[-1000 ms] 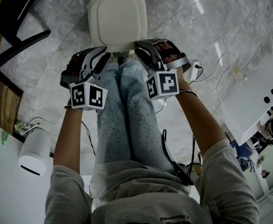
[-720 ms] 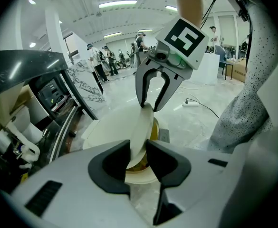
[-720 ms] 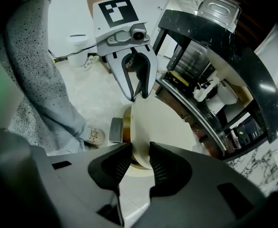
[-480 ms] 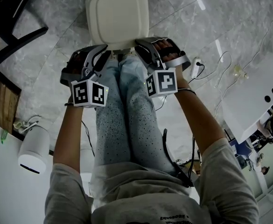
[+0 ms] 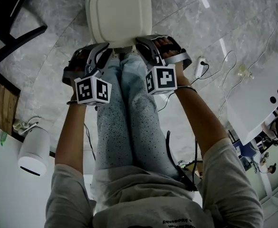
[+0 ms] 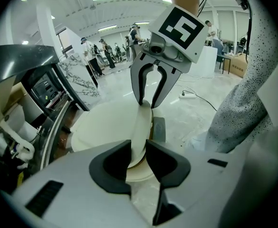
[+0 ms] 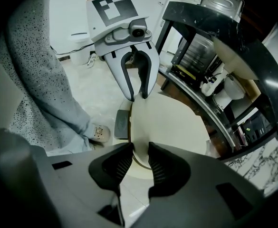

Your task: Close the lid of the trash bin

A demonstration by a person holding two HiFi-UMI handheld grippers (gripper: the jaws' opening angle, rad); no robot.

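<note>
Cream trash bin lid lies at the top centre of the frame, hiding the bin's contents. Left tongs are closing on its near rim, and right tongs pinch that rim narrowly. Both point steeply down from outstretched arms.

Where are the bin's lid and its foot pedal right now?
lid (image 5: 119,13), head view, middle of its cream top face.
foot pedal (image 7: 121,124), right gripper view, middle of its grey tread, on the floor by the bin's front.
</note>
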